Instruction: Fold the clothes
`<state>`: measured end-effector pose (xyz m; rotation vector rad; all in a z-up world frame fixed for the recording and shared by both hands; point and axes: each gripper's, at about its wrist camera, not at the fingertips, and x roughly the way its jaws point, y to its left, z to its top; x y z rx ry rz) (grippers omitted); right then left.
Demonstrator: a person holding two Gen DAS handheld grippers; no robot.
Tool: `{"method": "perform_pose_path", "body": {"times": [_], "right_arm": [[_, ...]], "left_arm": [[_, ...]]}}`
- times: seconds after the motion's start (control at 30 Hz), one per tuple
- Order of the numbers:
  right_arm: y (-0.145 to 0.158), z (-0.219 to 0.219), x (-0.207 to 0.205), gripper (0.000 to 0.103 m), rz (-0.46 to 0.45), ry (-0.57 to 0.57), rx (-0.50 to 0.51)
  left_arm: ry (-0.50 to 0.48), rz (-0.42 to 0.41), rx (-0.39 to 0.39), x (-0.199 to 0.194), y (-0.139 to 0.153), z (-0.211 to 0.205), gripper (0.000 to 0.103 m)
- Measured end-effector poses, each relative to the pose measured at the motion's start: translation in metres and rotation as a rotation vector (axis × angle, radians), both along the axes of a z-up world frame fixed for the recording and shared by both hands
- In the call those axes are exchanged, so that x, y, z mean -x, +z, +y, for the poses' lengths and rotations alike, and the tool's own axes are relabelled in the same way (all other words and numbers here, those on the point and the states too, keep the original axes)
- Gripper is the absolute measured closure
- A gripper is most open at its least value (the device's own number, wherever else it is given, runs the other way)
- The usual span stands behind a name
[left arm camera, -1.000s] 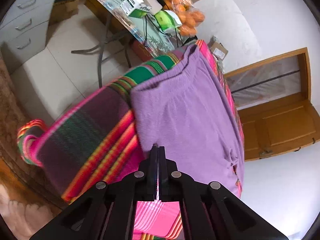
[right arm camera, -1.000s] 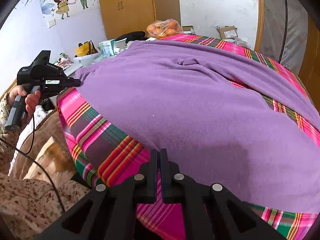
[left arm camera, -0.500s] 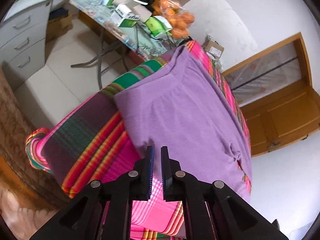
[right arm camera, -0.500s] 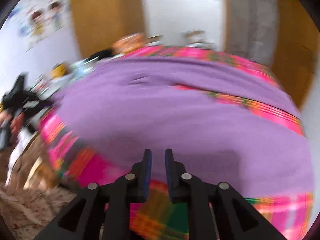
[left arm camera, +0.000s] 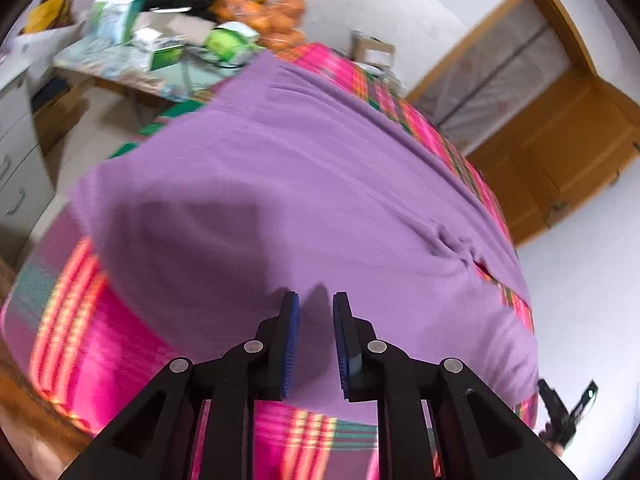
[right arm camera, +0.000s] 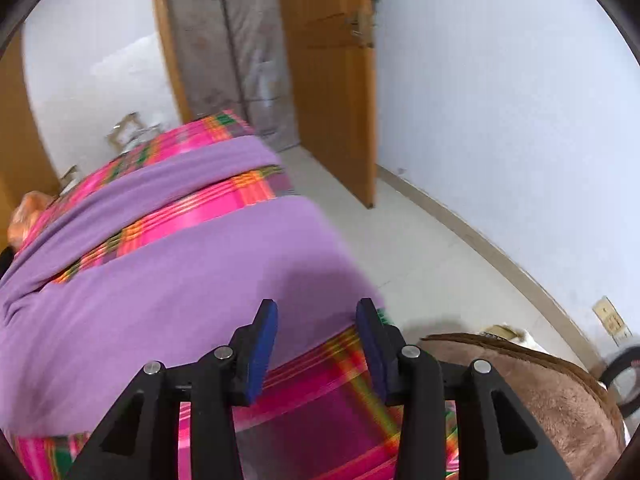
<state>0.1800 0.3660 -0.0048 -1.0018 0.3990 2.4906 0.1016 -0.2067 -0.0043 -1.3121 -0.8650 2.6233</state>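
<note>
**Both grippers open above the purple trousers, first fold not yet made**

Two grippers hang over the near edge of a garment with nothing held. The left gripper point(left arm camera: 314, 300) has its blue-padded fingers parted by a narrow gap, tips just above the cloth. The right gripper point(right arm camera: 316, 308) stands wider apart, its tips over the hem end of the nearer leg, close to where that leg meets the striped cover.

The purple trousers point(left arm camera: 304, 184) lie spread flat on the pink striped bedcover point(left arm camera: 100, 340). In the right wrist view the two legs run apart, with a band of the cover showing between them; in the left wrist view the crotch puckers at the right and the waist end reaches toward the cluttered side table point(left arm camera: 132, 60). A brown blanket point(right arm camera: 540, 392) sits just beside the right gripper, off the trousers.

By the lie of the cloth, the step in hand looks to be the reach for the first grasp. The next move probably calls for each gripper to drop to the near edge, pinch only the purple layer and not the cover beneath, then carry that leg across onto the far one. Both views are motion-blurred, so the exact edge under the tips is hard to place.
</note>
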Motion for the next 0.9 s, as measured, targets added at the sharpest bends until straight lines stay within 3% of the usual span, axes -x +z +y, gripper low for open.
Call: {"method": "perform_pose_path", "body": {"times": [0.17, 0.23, 0.27, 0.3, 0.4, 0.57, 0.7, 0.9], "right_arm": [[-0.001, 0.008, 0.003, 0.062, 0.007, -0.02, -0.015], [-0.003, 0.007, 0.003, 0.079, -0.009, -0.048, -0.079], [-0.003, 0.004, 0.004, 0.093, -0.012, -0.039, -0.096], [-0.003, 0.002, 0.005, 0.099, -0.016, -0.031, -0.112], [-0.002, -0.005, 0.008, 0.101, -0.03, -0.008, -0.156], [0.006, 0.008, -0.004, 0.101, 0.012, -0.048, -0.109], [0.002, 0.009, 0.002, 0.101, -0.036, -0.034, -0.103], [0.018, 0.007, 0.011, 0.101, -0.083, -0.054, -0.138]], "left_arm": [[-0.066, -0.024, 0.005, 0.016, -0.005, 0.024, 0.085], [-0.082, -0.033, 0.003, 0.02, -0.008, 0.031, 0.085], [-0.082, -0.029, 0.005, 0.021, -0.008, 0.033, 0.085], [-0.081, -0.028, 0.005, 0.023, -0.008, 0.034, 0.085], [-0.076, -0.027, -0.003, 0.025, -0.008, 0.037, 0.085], [-0.083, -0.034, -0.019, 0.027, -0.009, 0.036, 0.085], [-0.088, -0.043, -0.016, 0.03, -0.008, 0.036, 0.085], [-0.094, -0.044, 0.009, 0.042, 0.003, 0.032, 0.085]]}}
